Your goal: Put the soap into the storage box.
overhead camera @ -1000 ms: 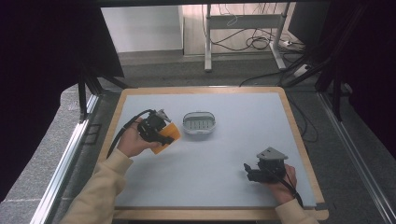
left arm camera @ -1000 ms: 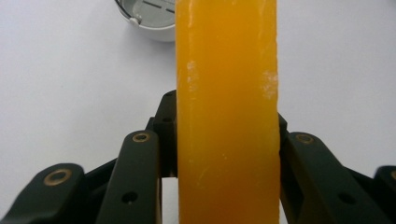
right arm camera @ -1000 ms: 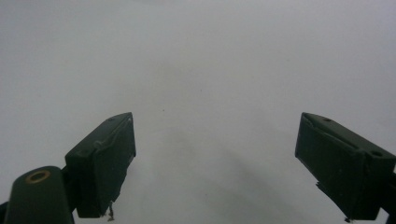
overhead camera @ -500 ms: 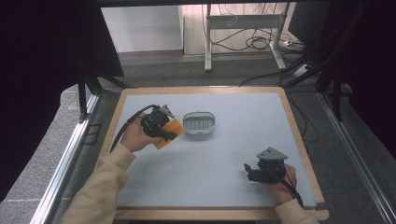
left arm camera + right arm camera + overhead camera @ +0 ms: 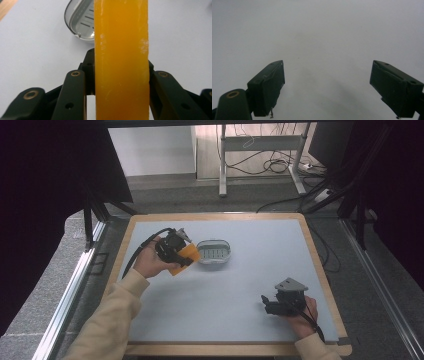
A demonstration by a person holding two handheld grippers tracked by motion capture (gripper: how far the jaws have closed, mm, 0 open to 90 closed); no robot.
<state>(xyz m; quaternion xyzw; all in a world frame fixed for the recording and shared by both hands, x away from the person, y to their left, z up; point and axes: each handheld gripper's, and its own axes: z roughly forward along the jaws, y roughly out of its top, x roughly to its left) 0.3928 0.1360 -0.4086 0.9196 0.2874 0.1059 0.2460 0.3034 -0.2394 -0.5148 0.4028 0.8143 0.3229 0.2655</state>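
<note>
Holding the orange soap bar (image 5: 182, 258) clamped in our left gripper (image 5: 175, 251), we have it lifted off the desk (image 5: 225, 290) and brought just beside the soap dish (image 5: 214, 251) — so the pickup looks done, while the placing is still ahead of us. The dish sits empty, its slotted floor bare, and in the left gripper view (image 5: 121, 75) its rim peeks out behind the bar's upper left. The fingers (image 5: 75, 95) press on both broad faces of the bar, which runs straight up between them and well past their tips. Our right gripper (image 5: 278, 302) rests low near the desk's right front corner, well apart from the dish, its fingers (image 5: 268, 85) spread wide with nothing between them — only bare desk ahead. What remains, as we judge it, is carrying the bar over the dish, lowering it in and letting go.
</note>
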